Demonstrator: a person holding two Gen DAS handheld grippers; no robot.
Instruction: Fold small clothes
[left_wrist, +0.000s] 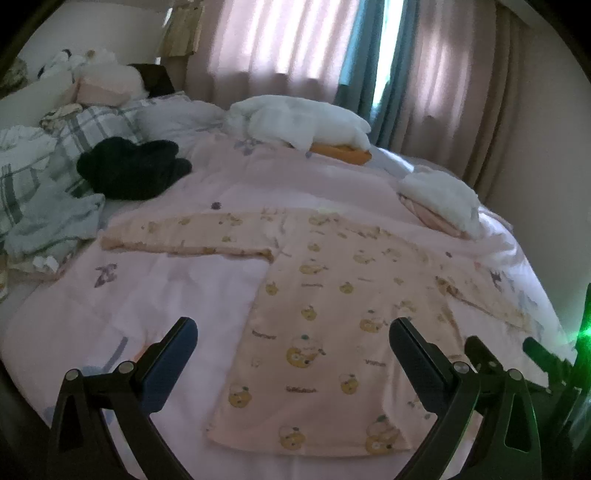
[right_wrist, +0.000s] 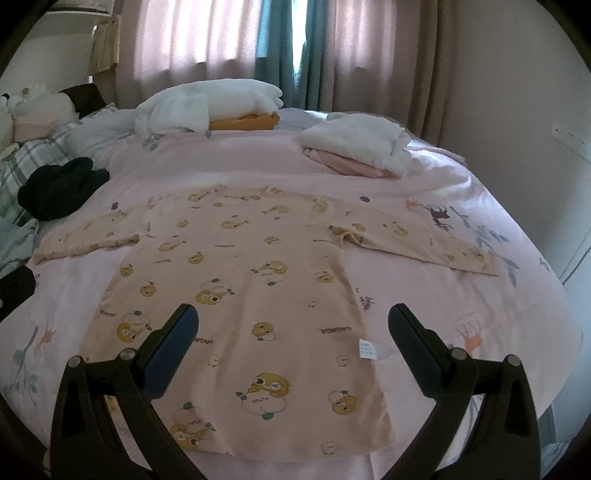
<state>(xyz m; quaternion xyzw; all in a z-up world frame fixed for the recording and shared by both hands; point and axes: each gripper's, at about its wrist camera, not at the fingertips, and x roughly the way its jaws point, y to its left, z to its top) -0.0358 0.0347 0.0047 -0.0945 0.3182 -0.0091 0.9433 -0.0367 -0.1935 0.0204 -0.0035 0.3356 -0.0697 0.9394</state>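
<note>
Pink curtains (right_wrist: 207, 33) with a teal panel (right_wrist: 280, 40) behind, and below them a bed under a pale pink duvet printed with deer and leaves (right_wrist: 461, 295). Spread flat mid-bed, a peach long-sleeved child's top with cartoon bear print (right_wrist: 240, 280), hem nearest the cameras, neckline toward the curtains, long axis running away, sleeves out to either side. Hovering above the hem, left gripper (left_wrist: 293, 334) and right gripper (right_wrist: 293, 319), both spread wide and holding nothing; beyond, a folded white-and-pink stack (right_wrist: 358, 151) and a black garment (right_wrist: 59, 188).
</note>
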